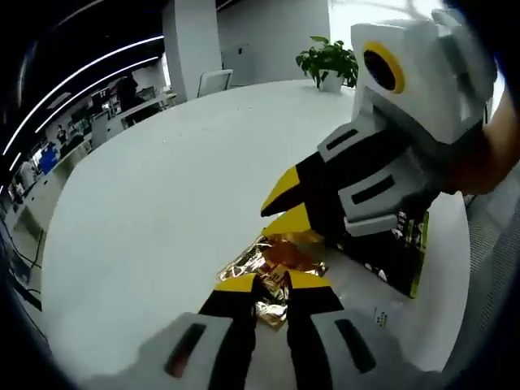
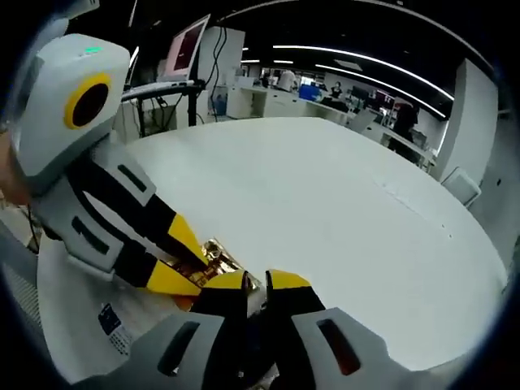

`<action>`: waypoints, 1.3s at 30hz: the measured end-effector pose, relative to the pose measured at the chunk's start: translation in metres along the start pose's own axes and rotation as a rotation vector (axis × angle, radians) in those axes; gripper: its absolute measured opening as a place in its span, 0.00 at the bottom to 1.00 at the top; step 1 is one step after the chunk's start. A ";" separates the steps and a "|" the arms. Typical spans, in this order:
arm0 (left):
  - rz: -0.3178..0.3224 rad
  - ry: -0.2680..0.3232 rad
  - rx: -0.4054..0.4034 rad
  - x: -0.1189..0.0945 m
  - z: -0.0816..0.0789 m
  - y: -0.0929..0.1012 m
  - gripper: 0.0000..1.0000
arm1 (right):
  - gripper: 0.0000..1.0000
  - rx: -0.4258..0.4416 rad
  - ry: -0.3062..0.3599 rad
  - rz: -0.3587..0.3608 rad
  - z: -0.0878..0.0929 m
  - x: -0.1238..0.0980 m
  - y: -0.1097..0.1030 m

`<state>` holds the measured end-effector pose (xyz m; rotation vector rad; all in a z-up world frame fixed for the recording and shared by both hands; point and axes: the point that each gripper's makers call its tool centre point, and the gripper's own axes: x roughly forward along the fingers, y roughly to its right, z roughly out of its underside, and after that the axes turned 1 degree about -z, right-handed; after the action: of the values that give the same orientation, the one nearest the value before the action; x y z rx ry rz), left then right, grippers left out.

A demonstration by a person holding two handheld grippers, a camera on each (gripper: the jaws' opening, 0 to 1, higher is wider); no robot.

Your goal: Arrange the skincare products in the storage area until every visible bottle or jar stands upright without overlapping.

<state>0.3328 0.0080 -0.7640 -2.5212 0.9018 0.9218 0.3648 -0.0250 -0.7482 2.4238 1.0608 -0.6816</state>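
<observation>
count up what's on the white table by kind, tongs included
crinkled gold foil packet: 1
dark box with yellow-green edge: 1
potted green plant: 1
yellow-tipped tongs: 2, left and right
total: 5

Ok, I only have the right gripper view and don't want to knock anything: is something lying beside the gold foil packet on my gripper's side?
Observer: Yes. In the left gripper view a dark flat package with a yellow-green edge lies beside the gold foil packet, partly hidden behind the right gripper.
Operator: Anything standing further out on the table?
Observer: A potted plant in a white pot stands near the far edge of the white table.
</observation>
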 end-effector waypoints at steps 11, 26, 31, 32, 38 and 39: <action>-0.006 -0.002 -0.009 0.000 0.002 -0.001 0.14 | 0.28 0.017 -0.002 -0.011 0.012 -0.009 0.005; -0.036 0.007 -0.021 -0.012 0.001 -0.008 0.16 | 0.30 0.027 0.011 -0.065 0.011 -0.019 -0.006; -0.031 0.014 -0.011 -0.024 -0.001 -0.002 0.18 | 0.30 0.031 0.021 -0.085 0.011 -0.026 -0.012; -0.028 0.015 -0.011 -0.028 0.000 0.000 0.18 | 0.31 0.031 0.024 -0.090 0.011 -0.028 -0.015; -0.003 -0.014 -0.004 -0.041 0.014 0.014 0.23 | 0.34 -0.013 0.028 -0.158 0.014 -0.037 -0.033; 0.005 -0.022 0.006 -0.043 0.018 0.017 0.23 | 0.34 -0.025 0.029 -0.171 0.014 -0.038 -0.036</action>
<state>0.2874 0.0231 -0.7499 -2.5001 0.9036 0.9456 0.3112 -0.0315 -0.7435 2.3472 1.2918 -0.6851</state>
